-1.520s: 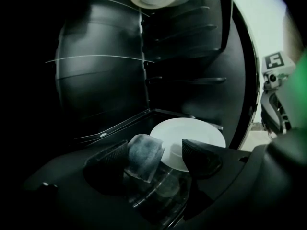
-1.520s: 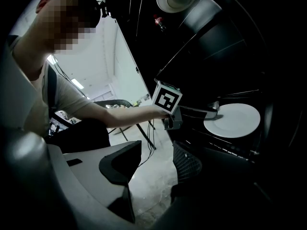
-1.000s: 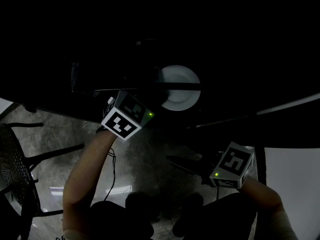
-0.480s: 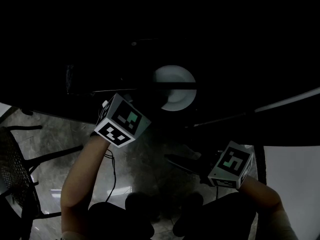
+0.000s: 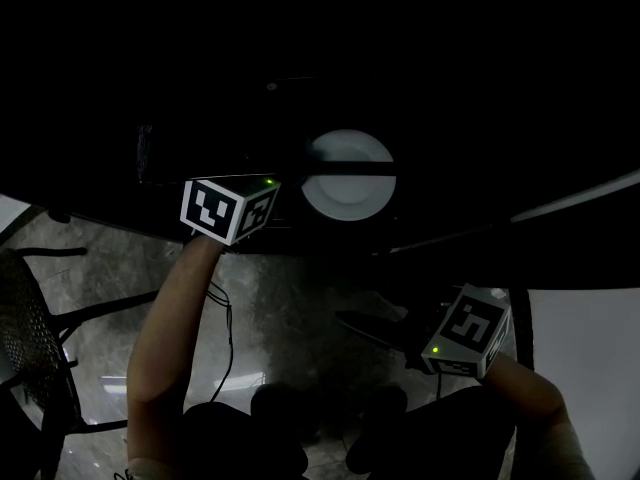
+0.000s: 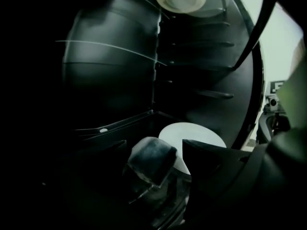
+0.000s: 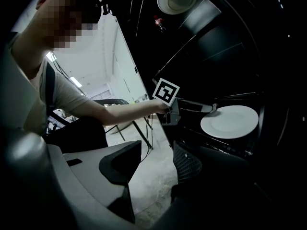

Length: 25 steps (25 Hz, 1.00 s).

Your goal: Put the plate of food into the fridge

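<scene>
- Plate (image 7: 229, 121) sits flat on a shelf (image 7: 218, 145) inside the dark fridge. No food visible on it.
- Left hand-held gripper (image 6: 175, 150): jaws apart at the plate's near rim, apparently gripping nothing.
- Right hand-held gripper (image 7: 156, 164): wide open, empty, low over the floor (image 7: 153, 176).
- Placement looks done. Left to do: pull the left gripper clear, close the fridge.

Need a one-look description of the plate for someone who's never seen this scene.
Find the dark, open fridge and the shelf just beyond the left gripper. The plate lies flat there: a round white disc, the only pale thing among black shelves, with no food showing on it.
</scene>
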Motion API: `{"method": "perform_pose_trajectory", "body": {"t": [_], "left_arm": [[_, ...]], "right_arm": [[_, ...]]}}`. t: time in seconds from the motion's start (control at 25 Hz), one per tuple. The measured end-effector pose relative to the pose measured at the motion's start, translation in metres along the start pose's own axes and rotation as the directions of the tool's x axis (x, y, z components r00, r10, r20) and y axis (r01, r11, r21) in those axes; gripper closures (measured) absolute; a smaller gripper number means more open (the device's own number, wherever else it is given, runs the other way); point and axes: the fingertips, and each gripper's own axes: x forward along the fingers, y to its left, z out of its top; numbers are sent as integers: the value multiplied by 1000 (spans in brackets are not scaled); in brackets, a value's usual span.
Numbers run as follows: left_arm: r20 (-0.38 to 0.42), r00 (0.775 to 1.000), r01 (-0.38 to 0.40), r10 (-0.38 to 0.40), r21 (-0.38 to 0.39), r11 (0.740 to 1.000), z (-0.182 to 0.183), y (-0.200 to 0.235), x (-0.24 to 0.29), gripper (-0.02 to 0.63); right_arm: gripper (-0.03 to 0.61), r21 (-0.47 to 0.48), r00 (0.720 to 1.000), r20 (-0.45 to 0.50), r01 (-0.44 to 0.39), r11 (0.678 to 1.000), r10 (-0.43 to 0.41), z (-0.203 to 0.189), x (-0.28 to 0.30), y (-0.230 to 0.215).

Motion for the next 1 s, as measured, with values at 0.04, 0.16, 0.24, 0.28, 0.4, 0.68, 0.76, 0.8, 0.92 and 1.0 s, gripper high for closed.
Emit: {"method": "perform_pose_trajectory", "body": {"t": [0.04,0.16,0.24,0.28,0.4,0.68,0.76,0.8,0.92,1.0], "left_arm": [[-22,1000,14,-13,10,1000,0,-4,0,272],[-51,997,55,-54,17,998,1,-16,1,272],[-17,997,78,-78,-5,997,1,-20,5,272],[-1,996,89,-89,-13,996,1,-22,7,272],[14,992,122,-122,3,993,1,-31,11,273],[-54,983,180,-175,118,977,7,-72,10,273],[-57,986,166,-157,202,965,9,-79,9,273],[-51,989,147,-139,242,959,11,-78,8,273],[-41,994,105,-98,299,948,11,-63,2,273],[-55,994,110,-99,269,957,5,-43,-1,273]], "right_arm": [[359,0,1000,1,-4,1000,4,0,0,1],[359,-4,1000,-1,3,1000,-3,0,1,-2],[359,-1,1000,-3,25,1000,-25,0,3,-6],[359,3,999,1,32,999,-32,1,4,-7],[359,13,999,6,37,999,-37,3,7,-9],[359,27,1000,24,17,999,-17,8,11,-6],[359,31,999,28,14,999,-15,10,12,-5],[359,28,1000,26,14,1000,-14,9,12,-5],[359,20,1000,16,15,1000,-15,6,11,-5],[359,24,1000,16,11,1000,-11,6,10,-4]]}}
